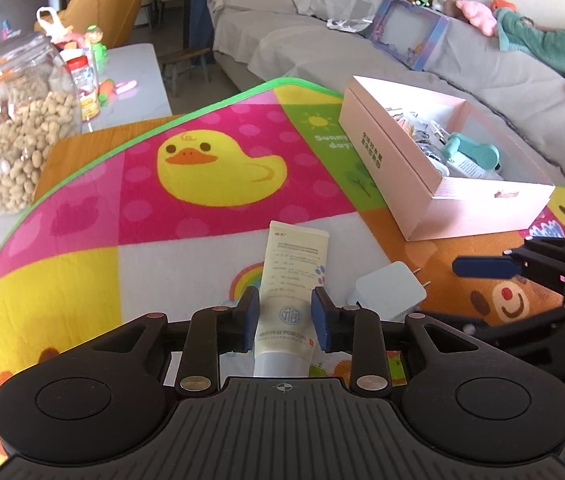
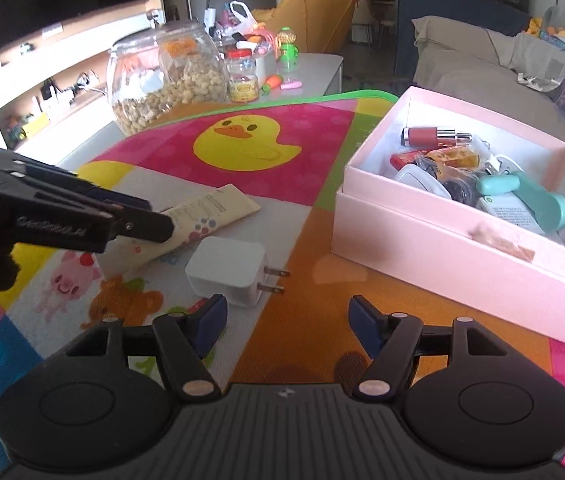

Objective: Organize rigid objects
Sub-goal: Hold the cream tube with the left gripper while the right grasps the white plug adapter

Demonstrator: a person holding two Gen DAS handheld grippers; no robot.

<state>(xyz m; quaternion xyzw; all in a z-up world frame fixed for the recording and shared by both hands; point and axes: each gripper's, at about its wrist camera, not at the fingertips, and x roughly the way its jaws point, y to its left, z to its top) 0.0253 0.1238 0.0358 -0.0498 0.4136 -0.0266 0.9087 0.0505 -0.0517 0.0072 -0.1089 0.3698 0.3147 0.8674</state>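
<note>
Two items left on the mat as I clear the table into the pink box.

From my left wrist camera, the left gripper [image 1: 285, 318] has its blue pads pressed against both sides of the cream tube [image 1: 292, 280], which lies on the play mat [image 1: 82, 264] pointing away from me; beside it sits the white charger [image 1: 388, 290], and the pink box [image 1: 434, 184] stands off to the right, already holding several things. From my right wrist camera, the right gripper [image 2: 285, 326] hangs spread wide and empty above the mat, just short of the charger [image 2: 226, 270], its prongs toward the box [image 2: 462, 248]. I judge the job mostly done: tube gripped but not boxed, charger untouched.
</note>
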